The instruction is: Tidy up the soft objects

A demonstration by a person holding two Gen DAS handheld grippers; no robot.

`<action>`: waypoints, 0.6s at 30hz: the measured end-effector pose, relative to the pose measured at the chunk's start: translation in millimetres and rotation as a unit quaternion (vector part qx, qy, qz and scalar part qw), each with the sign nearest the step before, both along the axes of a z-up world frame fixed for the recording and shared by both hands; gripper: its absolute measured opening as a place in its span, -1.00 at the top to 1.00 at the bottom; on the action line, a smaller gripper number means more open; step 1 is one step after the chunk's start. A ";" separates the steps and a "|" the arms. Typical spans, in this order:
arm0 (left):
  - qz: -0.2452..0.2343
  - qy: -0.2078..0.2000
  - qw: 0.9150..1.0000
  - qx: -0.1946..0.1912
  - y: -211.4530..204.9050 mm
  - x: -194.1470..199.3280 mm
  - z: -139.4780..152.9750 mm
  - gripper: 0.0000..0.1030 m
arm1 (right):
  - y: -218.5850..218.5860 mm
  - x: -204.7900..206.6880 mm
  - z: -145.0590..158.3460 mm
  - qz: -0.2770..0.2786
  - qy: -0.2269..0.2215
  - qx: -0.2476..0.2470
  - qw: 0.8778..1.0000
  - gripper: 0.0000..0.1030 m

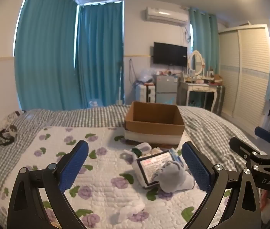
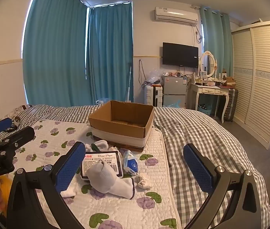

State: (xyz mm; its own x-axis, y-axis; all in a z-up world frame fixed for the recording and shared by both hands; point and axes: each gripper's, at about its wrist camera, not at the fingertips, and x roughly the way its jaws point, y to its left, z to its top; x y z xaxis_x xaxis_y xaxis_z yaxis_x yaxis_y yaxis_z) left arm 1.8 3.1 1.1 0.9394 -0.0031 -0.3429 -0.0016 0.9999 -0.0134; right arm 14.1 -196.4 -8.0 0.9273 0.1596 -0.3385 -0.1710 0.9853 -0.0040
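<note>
An open, empty cardboard box (image 1: pixel 155 125) (image 2: pixel 123 123) stands on the flowered quilt. In front of it lies a pile: a tissue paper pack (image 1: pixel 154 167) (image 2: pixel 101 161), a grey-white sock (image 1: pixel 175 179) (image 2: pixel 110 179) lying partly on the pack, a blue-white packet (image 2: pixel 131 163), a small white sock (image 2: pixel 144 180) and white-green socks (image 1: pixel 142 148) (image 2: pixel 99 145). Another white sock (image 1: pixel 130 210) lies nearer. My left gripper (image 1: pixel 135 168) is open, above the quilt, with the pile between its fingers. My right gripper (image 2: pixel 135 168) is open, just short of the pile.
The quilt (image 1: pixel 100 171) covers a grey checked bedspread (image 2: pixel 201 133). A dark-and-white bundle (image 1: pixel 6 135) lies at the bed's left. Behind the bed are teal curtains, a small fridge (image 2: pixel 174 90), a dressing table (image 2: pixel 209 91) and a wardrobe (image 2: pixel 259 80).
</note>
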 end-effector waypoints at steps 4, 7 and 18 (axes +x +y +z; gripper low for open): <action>0.000 0.000 1.000 0.000 -0.2 0.1 -0.3 -0.95 | -0.7 1.0 0.2 -0.002 0.001 -0.002 1.000 -1.00; 0.000 -0.002 1.000 0.001 0.2 0.3 -0.2 -0.95 | 0.2 0.8 0.5 -0.004 0.002 -0.002 1.000 -1.00; 0.000 -0.001 1.000 0.001 0.0 0.1 0.9 -0.95 | 0.2 0.6 0.2 -0.003 0.002 -0.001 1.000 -1.00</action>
State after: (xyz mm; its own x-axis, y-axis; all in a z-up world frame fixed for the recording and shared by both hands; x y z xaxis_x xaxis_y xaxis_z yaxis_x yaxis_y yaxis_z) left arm 1.9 3.1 2.0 0.9401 -0.0015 -0.3408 -0.0023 0.9999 -0.0108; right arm 14.7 -196.2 -7.8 0.9269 0.1541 -0.3423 -0.1661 0.9861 -0.0059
